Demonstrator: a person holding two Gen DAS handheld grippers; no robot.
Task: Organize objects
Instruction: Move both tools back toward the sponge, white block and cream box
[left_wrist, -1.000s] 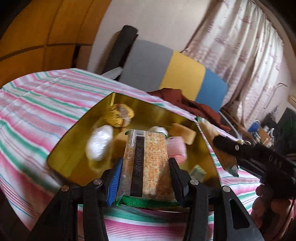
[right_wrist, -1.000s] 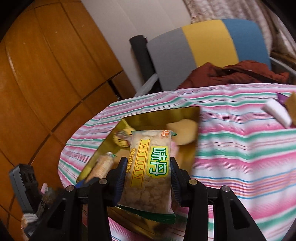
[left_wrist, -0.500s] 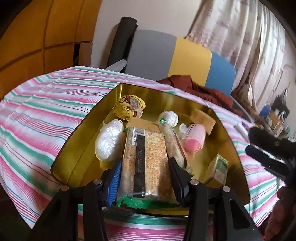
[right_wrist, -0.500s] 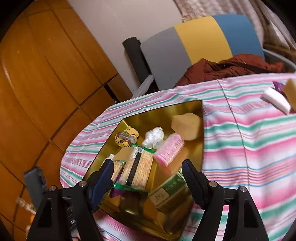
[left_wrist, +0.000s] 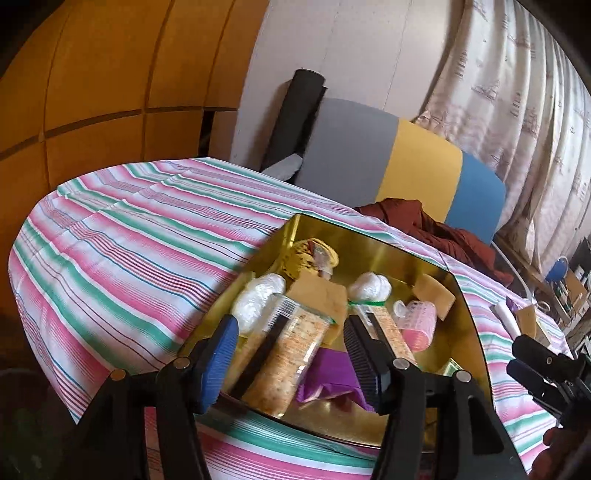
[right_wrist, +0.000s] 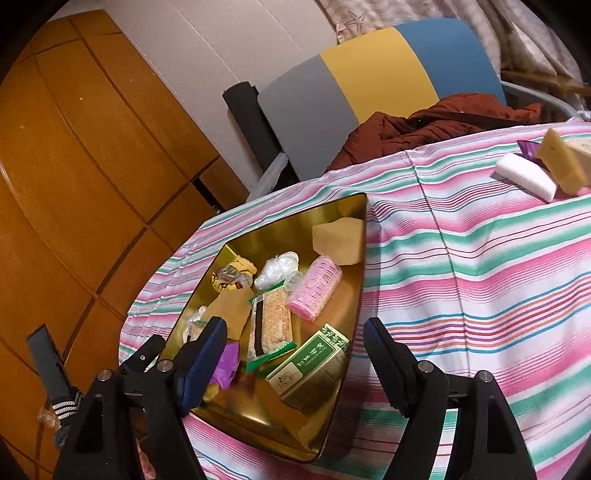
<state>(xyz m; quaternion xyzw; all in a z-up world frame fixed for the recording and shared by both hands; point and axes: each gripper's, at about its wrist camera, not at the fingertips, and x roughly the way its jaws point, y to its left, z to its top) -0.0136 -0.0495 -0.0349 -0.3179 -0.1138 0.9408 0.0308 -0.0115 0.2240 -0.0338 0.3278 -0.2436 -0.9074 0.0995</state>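
A gold tray (left_wrist: 470, 325) sits on the striped tablecloth with several snacks and small items in it. My left gripper (left_wrist: 290, 332) hovers over its near edge. Its jaws are opening. An orange cracker packet (left_wrist: 284, 373) lies in the tray between them, and the blue pads stand apart from it. My right gripper (right_wrist: 295, 328) is open over the tray (right_wrist: 364, 236) with nothing between its fingers. Below it lie a second cracker packet (right_wrist: 269, 325) and a green tea box (right_wrist: 310, 363). The right gripper (left_wrist: 532, 365) also shows at the right edge of the left wrist view.
Also in the tray are a pink roller (right_wrist: 316, 291), a tan sponge (right_wrist: 340, 240), a yellow patterned ball (left_wrist: 310, 258), white wrapped lumps (left_wrist: 258, 299) and a purple wrapper (left_wrist: 332, 373). A white block (right_wrist: 524, 177) and yellow sponges (right_wrist: 561, 162) lie far right. A chair with a red-brown garment (right_wrist: 436, 129) stands behind.
The right gripper let go of its snack packet, which now lies in the tray. The left jaws widened off the cracker packet, which tipped down into the tray.
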